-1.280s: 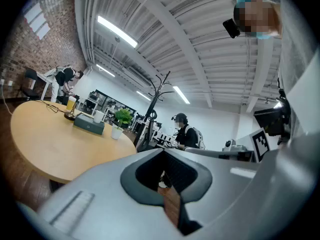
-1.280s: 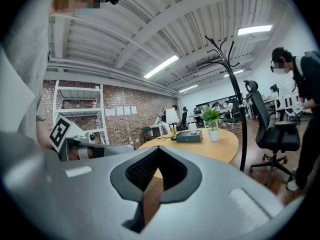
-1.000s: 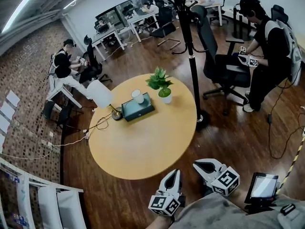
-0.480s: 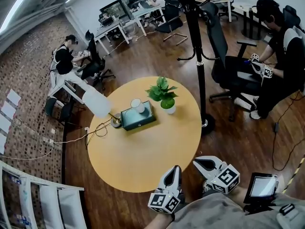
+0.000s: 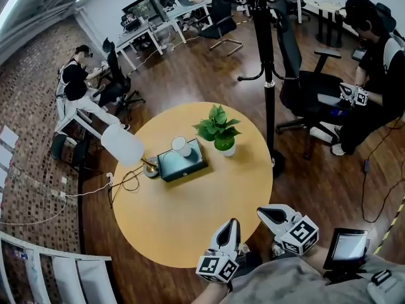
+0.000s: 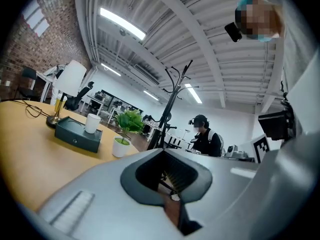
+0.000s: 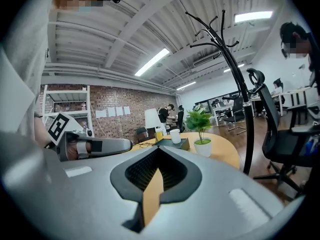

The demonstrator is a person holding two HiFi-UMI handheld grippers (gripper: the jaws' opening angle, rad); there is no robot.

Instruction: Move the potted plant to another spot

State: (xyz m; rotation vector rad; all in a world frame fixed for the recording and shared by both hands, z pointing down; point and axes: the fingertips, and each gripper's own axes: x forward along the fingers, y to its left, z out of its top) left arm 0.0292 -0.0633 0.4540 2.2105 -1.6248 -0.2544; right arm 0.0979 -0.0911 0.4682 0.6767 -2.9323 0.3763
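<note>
Now, both grippers sit low at the near-right rim of the round table (image 5: 183,233). The left gripper (image 5: 231,224) has its jaws pressed together with nothing between them. The right gripper (image 5: 263,213) is likewise closed and empty, just off the rim over the wood floor. The potted plant (image 5: 219,130) stands upright in its white pot on the far right part of the top, near that edge and just beside a dark box (image 5: 183,164) with a white cup (image 5: 180,145) on it. A lamp (image 5: 123,145) stands left of the box, its cable dropping over the left edge. The near half of the tabletop is bare wood. A coat stand (image 5: 269,87) rises close by the right edge, with an office chair (image 5: 308,94) behind it.
</note>
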